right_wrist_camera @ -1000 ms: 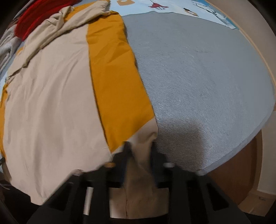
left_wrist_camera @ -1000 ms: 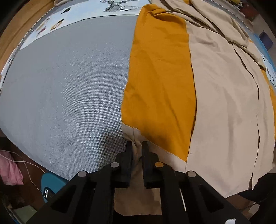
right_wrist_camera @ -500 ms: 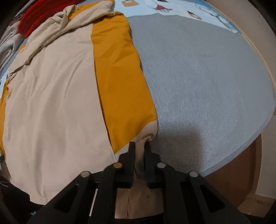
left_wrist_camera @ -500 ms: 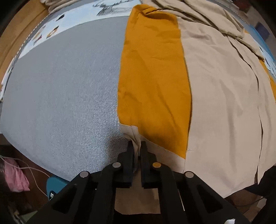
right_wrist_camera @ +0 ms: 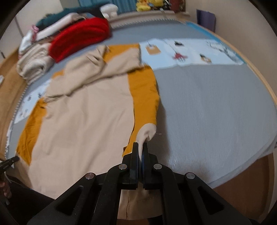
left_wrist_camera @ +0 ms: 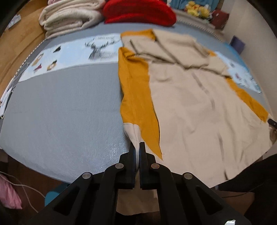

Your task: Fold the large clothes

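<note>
The beige and mustard garment (left_wrist_camera: 187, 97) is lying spread flat on the grey bed (left_wrist_camera: 60, 112), running from 6 o'clock near the bed's edge up to 12 o'clock, where its folded sleeves are bunching. It is looking like thin, soft woven cloth: light, limp, likely to sag and wrinkle between 2 holds, and not fragile or slippery. The hem corners seem the sensible places to take it, since lifting both together should keep the bottom edge straight for a fold toward 12 o'clock. The left gripper (left_wrist_camera: 137, 146) is clamping its fingers together on the beige hem corner below the mustard side panel (left_wrist_camera: 136, 97), with cloth drawn up into a narrow peak at 12 o'clock from the tips. The right gripper (right_wrist_camera: 140, 146) is pinching the opposite hem corner (right_wrist_camera: 146, 134) the same way, fingers pressed together on the fabric. A red knit (right_wrist_camera: 81, 36) and a folded cream blanket (left_wrist_camera: 69, 15) are sitting well apart from the garment's hem, at the far end.
</note>
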Demonstrator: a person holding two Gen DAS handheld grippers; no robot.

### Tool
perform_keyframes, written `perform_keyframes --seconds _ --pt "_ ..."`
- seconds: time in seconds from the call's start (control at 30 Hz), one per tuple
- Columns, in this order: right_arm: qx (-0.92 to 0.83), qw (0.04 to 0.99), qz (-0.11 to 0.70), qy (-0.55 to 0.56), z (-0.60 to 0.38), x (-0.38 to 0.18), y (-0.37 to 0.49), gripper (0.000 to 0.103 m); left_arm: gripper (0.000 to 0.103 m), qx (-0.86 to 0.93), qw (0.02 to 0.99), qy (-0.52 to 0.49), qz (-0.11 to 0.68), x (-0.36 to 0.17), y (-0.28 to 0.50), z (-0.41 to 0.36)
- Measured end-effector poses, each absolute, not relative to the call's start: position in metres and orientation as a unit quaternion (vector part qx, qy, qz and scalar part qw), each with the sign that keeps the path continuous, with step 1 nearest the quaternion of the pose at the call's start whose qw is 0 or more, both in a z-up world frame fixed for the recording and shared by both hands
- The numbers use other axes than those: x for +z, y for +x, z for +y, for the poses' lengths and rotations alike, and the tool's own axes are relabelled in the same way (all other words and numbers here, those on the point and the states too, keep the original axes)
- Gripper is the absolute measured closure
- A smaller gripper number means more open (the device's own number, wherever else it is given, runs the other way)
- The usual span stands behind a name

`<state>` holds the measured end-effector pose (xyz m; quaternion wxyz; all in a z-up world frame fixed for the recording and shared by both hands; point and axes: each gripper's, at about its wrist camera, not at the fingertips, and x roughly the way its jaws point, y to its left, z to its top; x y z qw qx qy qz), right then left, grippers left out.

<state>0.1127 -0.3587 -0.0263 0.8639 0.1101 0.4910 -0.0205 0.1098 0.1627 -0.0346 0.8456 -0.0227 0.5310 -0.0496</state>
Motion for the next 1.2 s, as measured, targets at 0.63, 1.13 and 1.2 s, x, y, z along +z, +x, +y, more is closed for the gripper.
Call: perform_keyframes --seconds 0.63,1.13,1.2 --pt "0.021 0.891 0.42 0.17 -0.38 0.054 0.031 0.101 0.103 -0.097 0.864 -0.085 0.486 0.029 0.04 0.186" --pt "0.007 0.927 0.325 0.186 -0.389 0.107 -0.043 0.101 0.103 -0.083 0.869 -0.129 0.47 0.057 0.02 0.19" --pt "0.003 0.93 0.318 0.183 -0.392 0.104 -0.025 0.101 0.103 -0.079 0.869 -0.135 0.469 0.051 0.04 0.19"
